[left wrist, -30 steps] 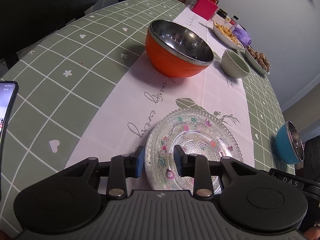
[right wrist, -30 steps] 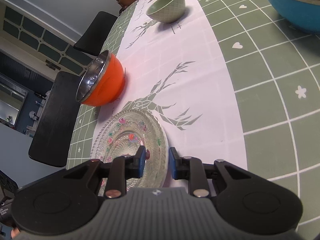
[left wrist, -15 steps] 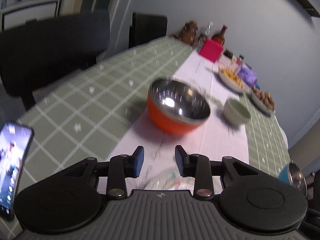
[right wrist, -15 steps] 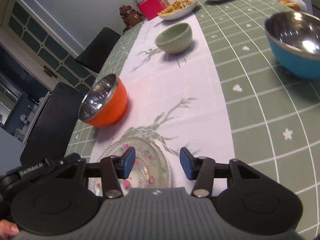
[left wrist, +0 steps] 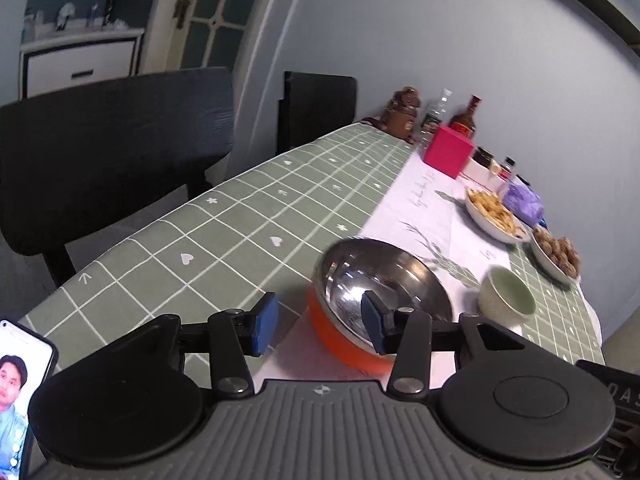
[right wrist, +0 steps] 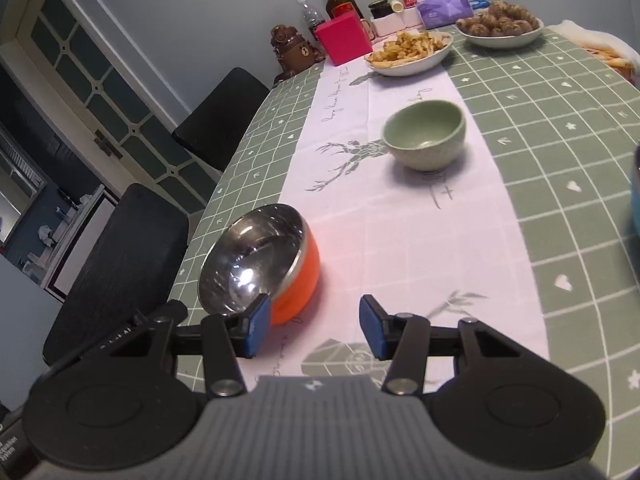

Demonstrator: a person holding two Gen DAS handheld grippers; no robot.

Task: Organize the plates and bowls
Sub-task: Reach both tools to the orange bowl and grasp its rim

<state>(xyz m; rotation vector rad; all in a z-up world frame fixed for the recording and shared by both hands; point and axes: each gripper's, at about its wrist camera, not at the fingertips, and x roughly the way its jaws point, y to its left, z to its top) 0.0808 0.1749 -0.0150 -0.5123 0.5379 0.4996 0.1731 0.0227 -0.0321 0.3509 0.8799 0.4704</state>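
An orange bowl (left wrist: 360, 300) with a steel inside stands on the white runner just ahead of my left gripper (left wrist: 318, 328), which is open and empty above the table. The bowl also shows in the right wrist view (right wrist: 264, 260), left of my right gripper (right wrist: 314, 330), open and empty. A small pale green bowl (left wrist: 506, 294) (right wrist: 424, 134) stands farther along the runner. A blue bowl (right wrist: 635, 196) shows at the right edge. The glass plate is out of view.
A plate of fries (right wrist: 410, 52), a plate of round snacks (right wrist: 500, 28), a pink box (right wrist: 344, 38), bottles and jars stand at the far end. Black chairs (left wrist: 112, 152) line the left side. A phone (left wrist: 16, 400) lies at the near left.
Both grippers have opened, let go of the glass plate and lifted back and up. The plate has dropped out of both views; the orange bowl now sits right ahead.
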